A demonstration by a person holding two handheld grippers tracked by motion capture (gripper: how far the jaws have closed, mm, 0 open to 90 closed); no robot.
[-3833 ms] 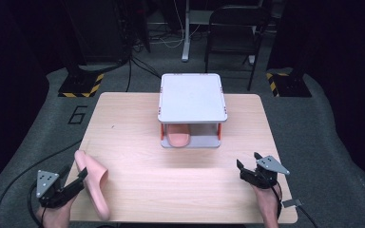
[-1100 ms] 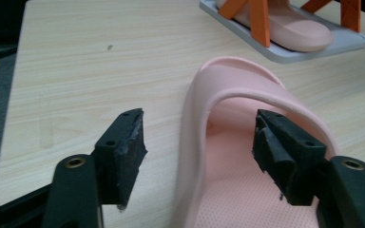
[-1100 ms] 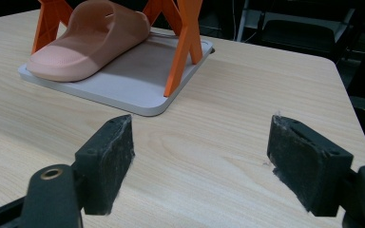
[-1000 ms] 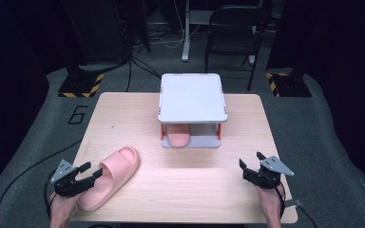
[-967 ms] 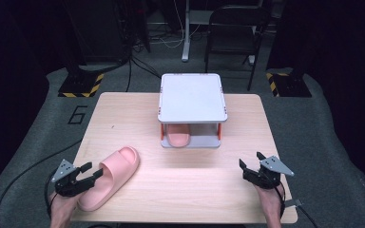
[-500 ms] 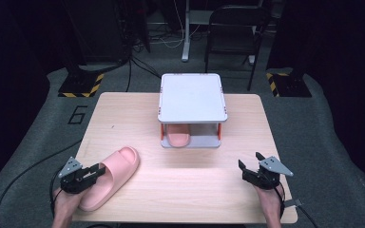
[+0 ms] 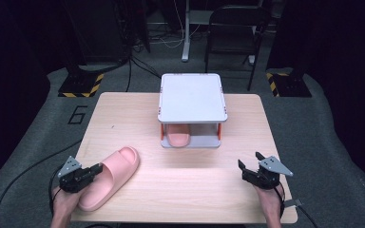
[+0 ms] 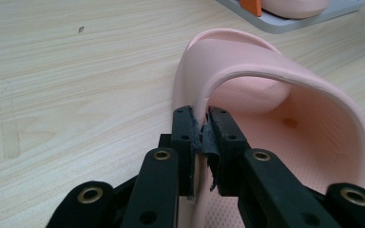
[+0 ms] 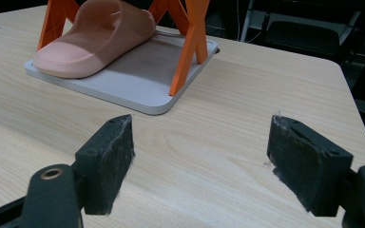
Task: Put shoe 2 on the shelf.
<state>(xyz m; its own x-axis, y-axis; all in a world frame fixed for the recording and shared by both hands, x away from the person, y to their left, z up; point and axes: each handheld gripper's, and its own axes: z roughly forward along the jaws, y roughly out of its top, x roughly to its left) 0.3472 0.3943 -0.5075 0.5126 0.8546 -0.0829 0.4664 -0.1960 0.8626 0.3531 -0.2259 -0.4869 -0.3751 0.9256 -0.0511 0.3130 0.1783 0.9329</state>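
We have the left gripper clamped on the strap edge of the pink slipper, its fingers having just been closing onto it. The slipper lies flat near the table's front left corner. Our right gripper hovers with fingers wide apart, a second slipper sitting under the rack.

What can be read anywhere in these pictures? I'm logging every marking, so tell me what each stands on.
"6": a large dark numeral on the grey floor mat, left of the table.
No other text is readable: the pink slipper, the white rack and the grippers show none.
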